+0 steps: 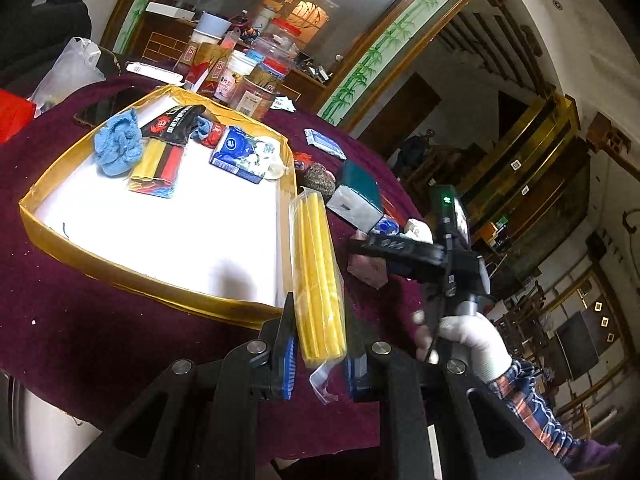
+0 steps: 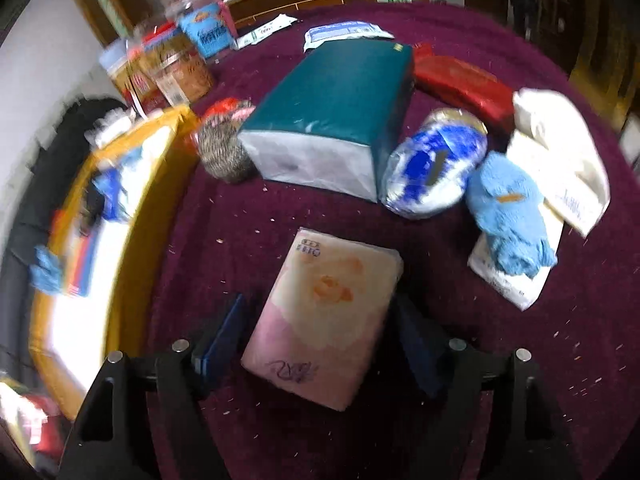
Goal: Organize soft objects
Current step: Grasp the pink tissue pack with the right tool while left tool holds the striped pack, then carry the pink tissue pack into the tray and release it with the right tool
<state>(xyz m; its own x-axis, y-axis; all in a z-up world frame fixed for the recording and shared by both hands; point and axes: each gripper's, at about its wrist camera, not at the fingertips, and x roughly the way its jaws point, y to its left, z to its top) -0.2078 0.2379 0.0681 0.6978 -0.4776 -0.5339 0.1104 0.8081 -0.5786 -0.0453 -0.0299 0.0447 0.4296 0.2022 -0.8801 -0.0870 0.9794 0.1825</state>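
Note:
My left gripper (image 1: 320,356) is shut on a yellow packet in clear plastic (image 1: 318,276) and holds it over the right rim of the gold-edged white tray (image 1: 160,272). The tray holds a blue cloth (image 1: 118,146), a yellow and red packet (image 1: 156,168) and a blue tissue pack (image 1: 240,156). My right gripper (image 2: 320,344) is open, its fingers either side of a pink tissue pack (image 2: 324,316) on the maroon tablecloth. It also shows in the left wrist view (image 1: 384,248).
On the cloth lie a green box (image 2: 332,116), a blue and white bag (image 2: 436,164), a light blue cloth (image 2: 508,216), white packs (image 2: 560,168), a red pack (image 2: 464,84) and a knitted ball (image 2: 226,148). Jars and boxes (image 1: 240,68) stand behind the tray.

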